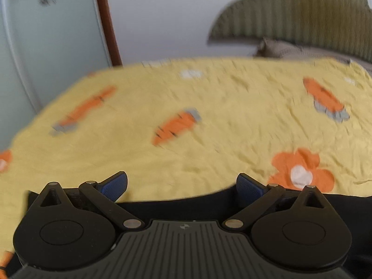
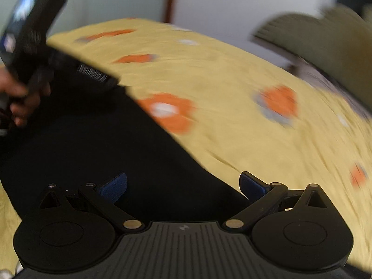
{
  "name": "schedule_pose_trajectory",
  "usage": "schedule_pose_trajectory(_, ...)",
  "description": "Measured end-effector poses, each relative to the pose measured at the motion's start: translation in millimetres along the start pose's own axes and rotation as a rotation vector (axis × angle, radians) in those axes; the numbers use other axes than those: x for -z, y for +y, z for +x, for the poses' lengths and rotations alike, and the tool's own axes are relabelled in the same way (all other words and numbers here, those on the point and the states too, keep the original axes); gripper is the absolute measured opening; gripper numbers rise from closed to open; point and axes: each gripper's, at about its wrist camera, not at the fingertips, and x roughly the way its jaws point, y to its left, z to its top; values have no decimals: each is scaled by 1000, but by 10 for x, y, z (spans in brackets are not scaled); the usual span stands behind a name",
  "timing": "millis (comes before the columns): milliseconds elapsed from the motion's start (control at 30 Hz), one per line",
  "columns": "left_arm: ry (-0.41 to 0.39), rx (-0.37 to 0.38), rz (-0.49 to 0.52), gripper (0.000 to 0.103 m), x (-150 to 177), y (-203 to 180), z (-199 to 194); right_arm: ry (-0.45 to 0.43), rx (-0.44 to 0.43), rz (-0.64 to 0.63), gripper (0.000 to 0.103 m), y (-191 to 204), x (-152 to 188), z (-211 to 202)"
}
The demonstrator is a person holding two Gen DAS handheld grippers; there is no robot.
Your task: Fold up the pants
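Note:
Black pants point(image 2: 100, 144) lie on a yellow bedsheet point(image 2: 232, 88) with orange prints. In the left wrist view only their far edge point(image 1: 186, 207) shows, just under the fingers. My left gripper point(image 1: 182, 186) is open and empty, held above that edge. My right gripper point(image 2: 183, 186) is open and empty, held above the pants near their right edge. In the right wrist view the left gripper point(image 2: 93, 76) and the hand holding it sit at the upper left, over the pants. Both views are motion-blurred.
The yellow bedsheet point(image 1: 209, 107) stretches ahead with carrot and flower prints. A green striped headboard point(image 1: 302, 16) and a grey pillow point(image 1: 290, 51) are at the far right. A pale wall and a brown door frame point(image 1: 109, 23) stand behind the bed.

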Motion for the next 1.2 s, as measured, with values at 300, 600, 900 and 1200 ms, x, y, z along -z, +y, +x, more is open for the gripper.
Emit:
schedule_pose_trajectory(300,13,-12,-13,103,219,420,-324,-129,-304,72,93,-192,-646,628)
schedule_pose_trajectory(600,65,33,-25,103,339,470,-225,-9,-484,127,32,-161,-940,1182)
schedule_pose_trajectory(900,86,54,-15,103,377,364,-226,-60,-320,47,5,43,-1025,1187)
schedule_pose_trajectory(1200,98,192,73,103,466,112,-429,0,-206,-27,8,-57,-363,226)
